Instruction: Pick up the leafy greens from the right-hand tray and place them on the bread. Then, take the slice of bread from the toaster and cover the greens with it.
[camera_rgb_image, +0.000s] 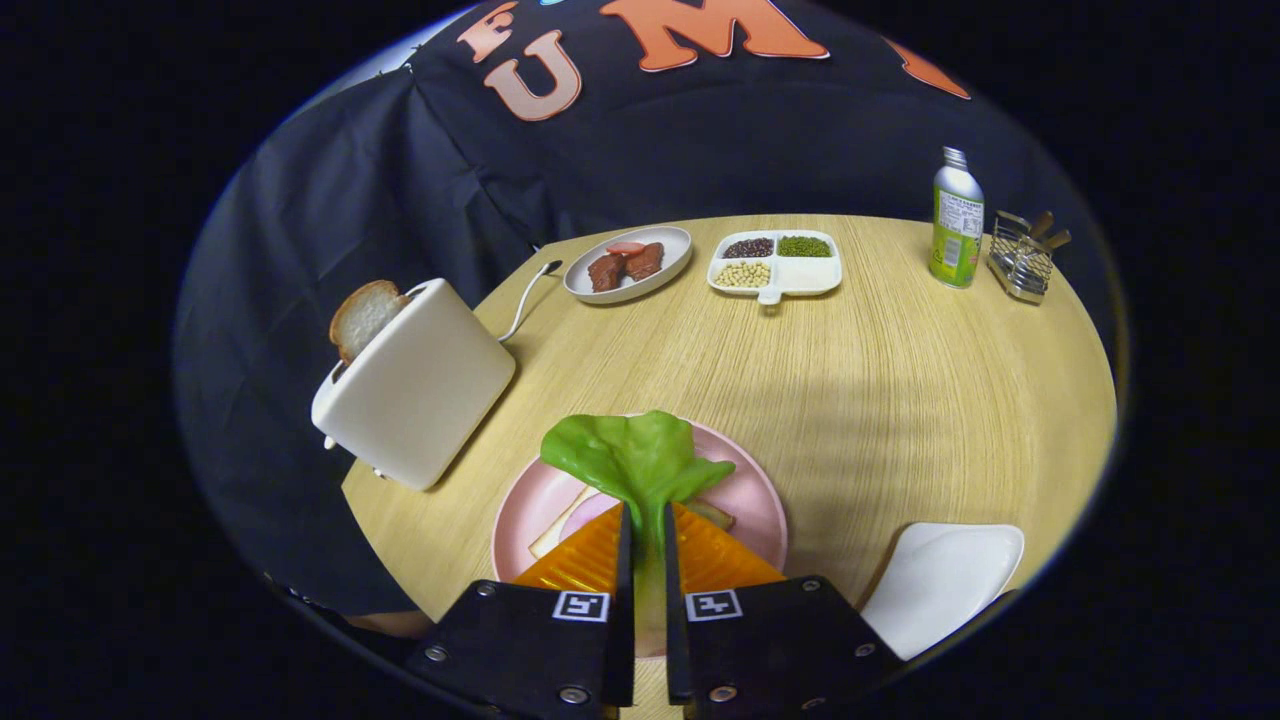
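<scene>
Leafy greens (636, 462) are pinched by the stem between the two fingers (595, 560), which are pressed close together on it, and the leaf is held spread just ahead of them over a pink plate (752, 490). On that plate a slice of bread (560, 530) is partly seen under the leaf and the fingers; whether the leaf touches it cannot be told.

Furthest left, a white toaster (420, 390) is stood on the edge of the wooden worktop (900, 380), with a slice of bread (362, 316) raised out of its slot and its cord (525, 300) trailed behind it. Beyond the pink plate, an oval dish (670, 270) with pieces of reddish-brown meat (625, 266) is set at the far side, and just beside it a divided tray (810, 275) with beans and grains in three of its compartments. Nearer, to the right of the fingers, a white tray (940, 580) is seen. Far right at the back, a green bottle (957, 220) is stood upright near a small wire rack (1022, 260).
</scene>
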